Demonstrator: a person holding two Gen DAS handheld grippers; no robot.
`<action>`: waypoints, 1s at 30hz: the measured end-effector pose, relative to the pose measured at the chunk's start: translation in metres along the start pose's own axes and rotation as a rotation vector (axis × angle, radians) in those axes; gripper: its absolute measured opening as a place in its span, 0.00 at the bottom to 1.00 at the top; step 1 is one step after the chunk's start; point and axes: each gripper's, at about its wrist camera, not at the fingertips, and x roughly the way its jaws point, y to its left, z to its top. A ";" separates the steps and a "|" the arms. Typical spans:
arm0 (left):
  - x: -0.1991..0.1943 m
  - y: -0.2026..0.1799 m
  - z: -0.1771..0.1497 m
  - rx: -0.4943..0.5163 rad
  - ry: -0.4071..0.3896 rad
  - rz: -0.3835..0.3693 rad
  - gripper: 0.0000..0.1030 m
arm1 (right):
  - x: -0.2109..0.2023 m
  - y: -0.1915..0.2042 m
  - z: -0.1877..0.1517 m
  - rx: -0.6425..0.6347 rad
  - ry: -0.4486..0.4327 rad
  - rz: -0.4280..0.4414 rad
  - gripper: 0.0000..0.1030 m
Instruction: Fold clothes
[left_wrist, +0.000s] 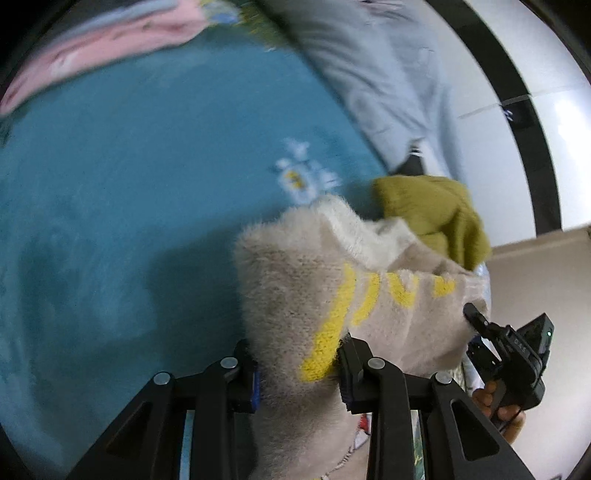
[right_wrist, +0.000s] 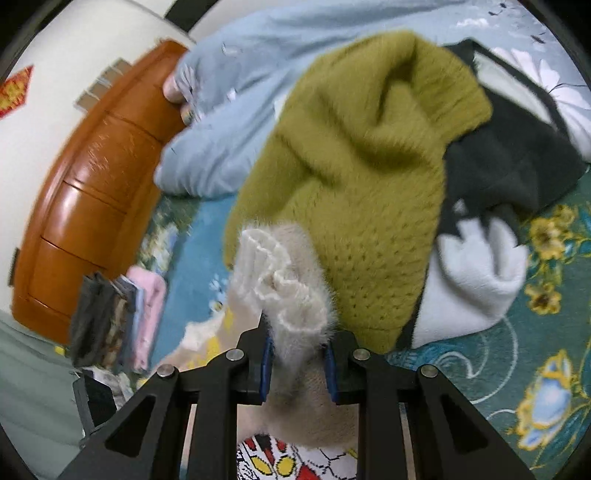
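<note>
A fuzzy beige sweater (left_wrist: 317, 280) with yellow lettering is held up over the teal bedspread (left_wrist: 129, 177). My left gripper (left_wrist: 299, 373) is shut on its body near the yellow letters. My right gripper (right_wrist: 297, 354) is shut on its ribbed cream edge (right_wrist: 280, 291); it also shows in the left wrist view (left_wrist: 476, 317) at the sweater's right side. An olive green knit sweater (right_wrist: 362, 177) lies crumpled just beyond, also visible in the left wrist view (left_wrist: 432, 210).
A pale blue quilt (right_wrist: 258, 74) lies behind the olive sweater. A dark garment (right_wrist: 509, 162) and a white fleece (right_wrist: 476, 280) lie to the right. A stack of folded clothes (right_wrist: 118, 321) sits at the left by an orange wooden headboard (right_wrist: 96, 173). A pink garment (left_wrist: 103, 44) lies far off.
</note>
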 end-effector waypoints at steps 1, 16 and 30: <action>0.002 0.006 -0.002 -0.017 0.001 -0.005 0.36 | 0.001 -0.001 -0.001 -0.004 0.003 -0.010 0.24; 0.003 0.017 -0.058 -0.125 0.044 -0.023 0.61 | -0.094 -0.087 -0.109 0.154 -0.005 -0.118 0.48; -0.030 0.005 -0.088 -0.069 0.008 -0.003 0.61 | -0.131 -0.165 -0.224 0.456 0.027 -0.107 0.49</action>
